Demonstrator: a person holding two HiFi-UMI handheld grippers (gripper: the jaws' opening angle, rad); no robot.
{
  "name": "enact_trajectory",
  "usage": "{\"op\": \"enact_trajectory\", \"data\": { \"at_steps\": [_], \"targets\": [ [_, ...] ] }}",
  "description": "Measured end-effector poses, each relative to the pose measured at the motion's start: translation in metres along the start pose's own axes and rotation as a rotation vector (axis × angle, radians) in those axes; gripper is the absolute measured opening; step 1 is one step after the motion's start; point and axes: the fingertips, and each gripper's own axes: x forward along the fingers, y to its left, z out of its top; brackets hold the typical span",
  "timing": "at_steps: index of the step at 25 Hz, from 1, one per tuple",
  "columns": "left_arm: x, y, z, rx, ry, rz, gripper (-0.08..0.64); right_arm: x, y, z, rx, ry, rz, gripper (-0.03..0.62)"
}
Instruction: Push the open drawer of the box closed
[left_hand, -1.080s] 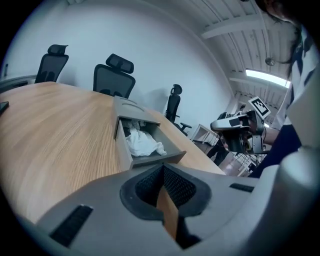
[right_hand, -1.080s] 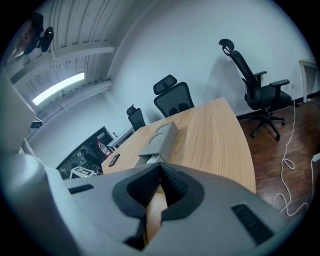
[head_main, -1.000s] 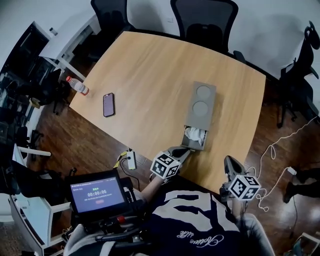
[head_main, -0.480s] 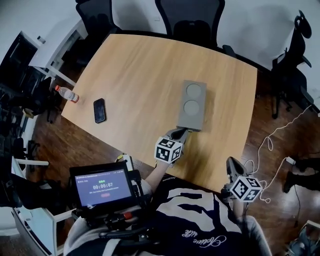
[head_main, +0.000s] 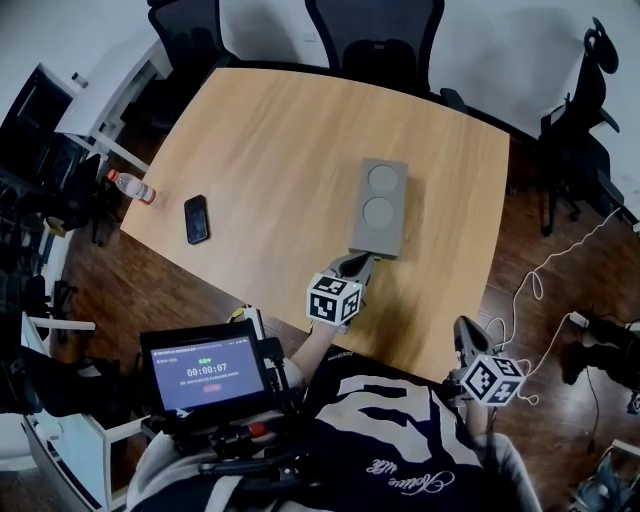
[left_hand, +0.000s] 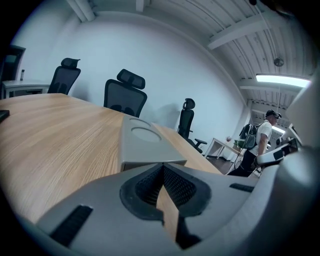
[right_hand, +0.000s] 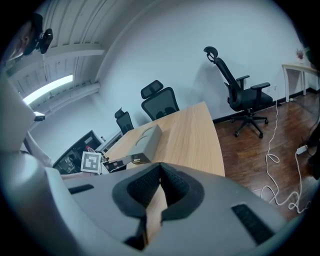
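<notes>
Where the box sat: on the wooden table, right of centre, with two round recesses on its top.
Drawer: we saw it shut, nothing standing out from the box's near end; most of its front was hidden behind the left jaws.
Left gripper: jaws together, nothing between them, tips at the box's near end; we could not tell whether they touched it.
Right gripper: jaws together and empty, off the table's near right edge, well apart from the box.
Writing: the tablet, near left, read 00:00:07; its other lines were too small for us, and the script on the shirt was illegible.
Left of table: a phone and a bottle.
</notes>
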Motion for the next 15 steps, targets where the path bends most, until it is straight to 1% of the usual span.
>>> {"op": "enact_trajectory", "data": {
  "at_steps": [4,10,15],
  "targets": [
    [-0.001,-0.013,0.003,-0.002,-0.012,-0.004,0.003,0.006,-0.001,0.005,-0.002,0.012,0.039,-0.002],
    [-0.020,-0.056,-0.018,0.016,-0.002,0.003,0.003,-0.013,-0.008,-0.002,-0.039,0.018,0.101,-0.002],
    [-0.050,-0.078,-0.021,0.012,-0.043,0.025,0.003,-0.018,-0.001,-0.009,-0.067,0.029,0.175,-0.002]
  ]
}}
